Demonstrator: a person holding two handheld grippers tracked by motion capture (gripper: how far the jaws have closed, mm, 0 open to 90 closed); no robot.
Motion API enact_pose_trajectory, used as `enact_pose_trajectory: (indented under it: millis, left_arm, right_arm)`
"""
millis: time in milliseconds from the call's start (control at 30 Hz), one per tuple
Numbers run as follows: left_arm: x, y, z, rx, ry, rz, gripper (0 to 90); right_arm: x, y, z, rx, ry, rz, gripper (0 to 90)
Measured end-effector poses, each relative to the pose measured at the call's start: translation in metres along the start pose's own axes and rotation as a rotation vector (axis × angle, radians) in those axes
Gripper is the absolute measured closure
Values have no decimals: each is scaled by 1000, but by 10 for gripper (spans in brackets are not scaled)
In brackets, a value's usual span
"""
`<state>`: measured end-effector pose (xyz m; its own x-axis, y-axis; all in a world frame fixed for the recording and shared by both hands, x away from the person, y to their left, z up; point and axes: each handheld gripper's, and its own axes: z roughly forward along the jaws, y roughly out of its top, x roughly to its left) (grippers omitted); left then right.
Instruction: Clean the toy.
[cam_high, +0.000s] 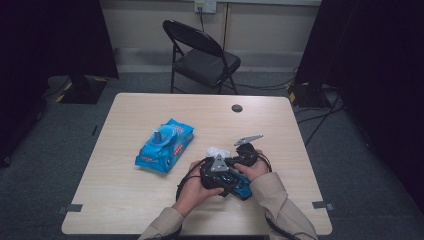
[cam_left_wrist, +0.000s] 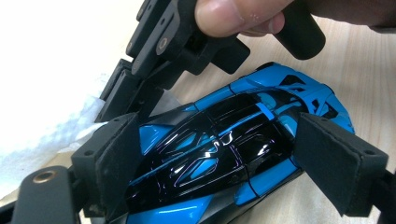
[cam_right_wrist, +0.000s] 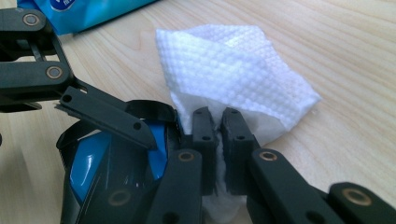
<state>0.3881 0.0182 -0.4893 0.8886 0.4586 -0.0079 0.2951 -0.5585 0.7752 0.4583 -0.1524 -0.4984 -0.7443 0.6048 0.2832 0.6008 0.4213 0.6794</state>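
1. Table (cam_high: 125, 200): a pale wooden top with rounded corners. Wide bare stretches lie at its left, its far side and its right, while the work sits near the front edge, right of centre. A small dark round cap (cam_high: 237, 108) is set in the top near the far edge.
2. Folding chair (cam_high: 202, 57): black, standing on the grey floor beyond the far edge, well apart from the hands.
3. Wipes packet (cam_high: 164, 145): blue, lying flat left of centre, near the hands but apart from them.
4. Toy car (cam_left_wrist: 224, 149): blue and black, glossy, close to the front edge and lying between the two hands.
5. Left gripper (cam_left_wrist: 219, 163): held in the left hand (cam_high: 196, 187), whose forearm enters from the bottom edge. Its jaws stand wide, one pad against each flank of the toy car, gripping it across its body.
6. Right gripper (cam_right_wrist: 215, 140): held in the right hand (cam_high: 255, 170), just beside the left gripper. Its jaws are nearly closed, pinching a fold of the wipe.
7. Wipe (cam_right_wrist: 233, 74): white, textured, bunched, resting on the table just beyond the toy car and touching its end.
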Motion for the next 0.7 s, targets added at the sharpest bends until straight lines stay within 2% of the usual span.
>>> enact_pose_trajectory:
  millis: [200,333,533,633,700]
  left_arm:
    - [0,-2,0,-8,3,4,152]
    - [0,-1,-1,-7,3,2,154]
    - [-1,-2,0,-12,4,-5,155]
    - [0,-2,-1,-7,5,4,155]
    - [-1,-2,-1,-9,5,2,154]
  right_arm:
    - [2,2,1,-3,-17,-8,860]
    - [1,0,-5,-20,-28,-6,859]
    - [0,-5,-28,-44,-47,-38,859]
    - [-3,-11,-45,-69,-53,-37,858]
    - [-3,-15,-54,-88,-40,-28,858]
